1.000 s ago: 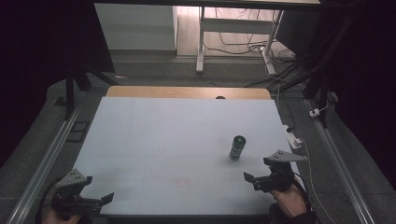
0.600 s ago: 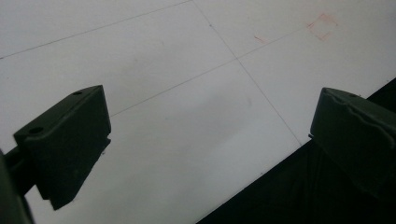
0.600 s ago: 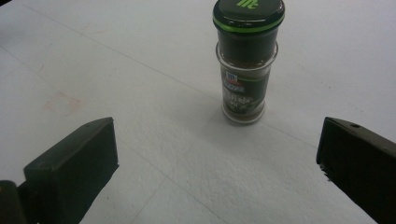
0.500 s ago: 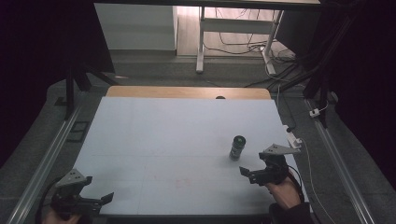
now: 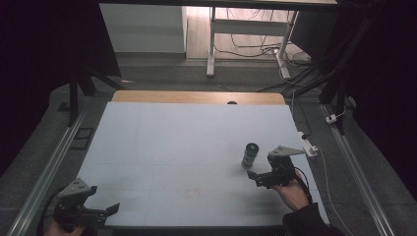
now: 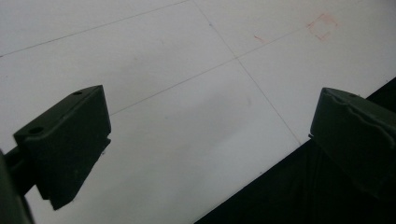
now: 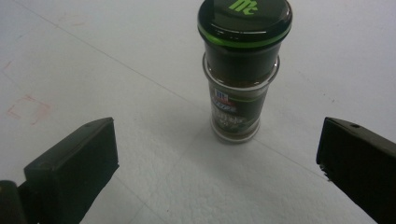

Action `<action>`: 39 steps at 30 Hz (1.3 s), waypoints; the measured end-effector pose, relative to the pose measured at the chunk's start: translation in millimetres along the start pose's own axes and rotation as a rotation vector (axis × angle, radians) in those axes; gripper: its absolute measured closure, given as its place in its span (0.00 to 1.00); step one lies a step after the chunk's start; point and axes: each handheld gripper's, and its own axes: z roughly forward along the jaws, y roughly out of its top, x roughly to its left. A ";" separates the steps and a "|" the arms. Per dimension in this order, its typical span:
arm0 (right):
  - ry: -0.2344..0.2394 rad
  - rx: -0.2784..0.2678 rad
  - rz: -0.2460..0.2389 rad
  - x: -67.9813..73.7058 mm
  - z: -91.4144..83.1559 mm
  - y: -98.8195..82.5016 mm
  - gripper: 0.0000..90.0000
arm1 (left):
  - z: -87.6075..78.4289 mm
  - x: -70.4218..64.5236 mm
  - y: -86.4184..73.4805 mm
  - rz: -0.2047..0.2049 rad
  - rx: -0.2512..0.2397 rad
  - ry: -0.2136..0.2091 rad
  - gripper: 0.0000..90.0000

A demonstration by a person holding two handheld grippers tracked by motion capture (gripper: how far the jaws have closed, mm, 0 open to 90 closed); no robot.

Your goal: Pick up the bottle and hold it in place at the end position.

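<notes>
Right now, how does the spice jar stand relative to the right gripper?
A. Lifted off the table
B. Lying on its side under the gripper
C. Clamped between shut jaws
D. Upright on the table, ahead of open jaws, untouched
D: the spice jar stands upright on the white table, beyond the right gripper, whose jaws are wide apart and clear of it.

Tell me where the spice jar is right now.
In the high view the spice jar stands upright on the table's right side, just ahead of the open right tongs.
</notes>
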 end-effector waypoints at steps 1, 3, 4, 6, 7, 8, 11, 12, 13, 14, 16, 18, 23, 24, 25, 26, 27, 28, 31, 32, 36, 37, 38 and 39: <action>0.001 0.004 0.000 -0.9 1.8 0.6 0.00 | 0.0 0.0 0.0 0.000 0.000 0.000 0.00; 0.000 0.009 -0.002 -3.2 5.3 1.8 0.00 | 0.3 0.2 0.1 -0.002 0.001 -0.002 0.00; -0.002 0.012 0.000 -4.2 7.0 2.5 0.00 | 0.3 0.2 0.1 -0.002 0.001 -0.002 0.00; -0.003 0.012 0.001 -6.9 10.6 3.8 0.00 | 0.4 0.3 0.2 -0.002 0.001 -0.002 0.00; -0.003 0.012 0.001 -6.9 10.6 3.8 0.00 | 0.4 0.3 0.2 -0.002 0.001 -0.002 0.00; -0.002 0.016 0.007 -9.1 14.6 4.9 0.00 | 0.4 0.3 0.2 -0.002 0.001 -0.002 0.00; -0.008 0.031 -0.009 -11.5 21.3 5.8 0.00 | 0.3 0.4 0.1 -0.002 0.001 -0.003 0.00; -0.008 0.031 -0.009 -11.5 21.3 5.8 0.00 | 0.3 0.4 0.1 -0.002 0.001 -0.002 0.00; -0.008 0.041 -0.015 -12.8 25.7 6.1 0.00 | 0.4 0.4 0.1 -0.002 0.002 -0.003 0.00; -0.007 0.046 -0.013 -13.3 27.7 6.2 0.00 | 0.4 0.4 0.1 -0.002 0.002 -0.003 0.00; -0.004 0.054 -0.016 -14.9 32.1 6.0 0.00 | 0.5 0.4 0.2 0.000 0.002 -0.004 0.00; 0.009 0.053 -0.021 -16.5 36.2 5.6 0.00 | 0.5 0.4 0.2 0.001 0.003 -0.004 0.00; 0.011 0.058 -0.049 -17.0 44.4 7.0 0.00 | 0.3 0.5 0.1 0.002 0.002 -0.007 0.00; 0.008 0.062 -0.052 -17.0 45.7 7.4 0.00 | 0.3 0.5 0.1 0.002 0.002 -0.007 0.00; 0.007 0.063 -0.055 -17.4 47.1 7.8 0.00 | 0.3 0.4 0.1 0.003 0.002 -0.007 0.00; 0.007 0.064 -0.050 -18.0 48.6 8.0 0.00 | 0.4 0.3 0.2 0.003 0.002 -0.006 0.00; 0.008 0.068 -0.049 -18.8 50.1 8.0 0.00 | 0.5 0.2 0.2 0.003 0.003 -0.006 0.00; 0.007 0.073 -0.049 -19.4 51.4 8.1 0.00 | 0.5 0.2 0.2 0.003 0.003 -0.006 0.00; 0.005 0.079 -0.051 -21.1 53.7 8.7 0.07 | 0.7 -0.1 0.2 0.005 0.005 -0.005 0.00; 0.003 0.077 -0.059 -22.0 54.0 8.8 0.10 | 0.8 -0.2 0.3 0.004 0.005 -0.005 0.00; 0.017 0.066 -0.073 -23.4 53.2 10.0 0.26 | 0.9 -0.3 0.4 0.006 0.008 -0.004 0.00; 0.016 0.068 -0.080 -23.3 52.8 10.4 0.29 | 0.9 -0.3 0.4 0.006 0.008 -0.005 0.00; 0.016 0.068 -0.090 -23.3 52.6 10.5 0.32 | 1.0 -0.3 0.4 0.006 0.008 -0.005 0.00; 0.018 0.067 -0.097 -23.3 52.4 10.6 0.35 | 1.0 -0.3 0.4 0.007 0.009 -0.005 0.00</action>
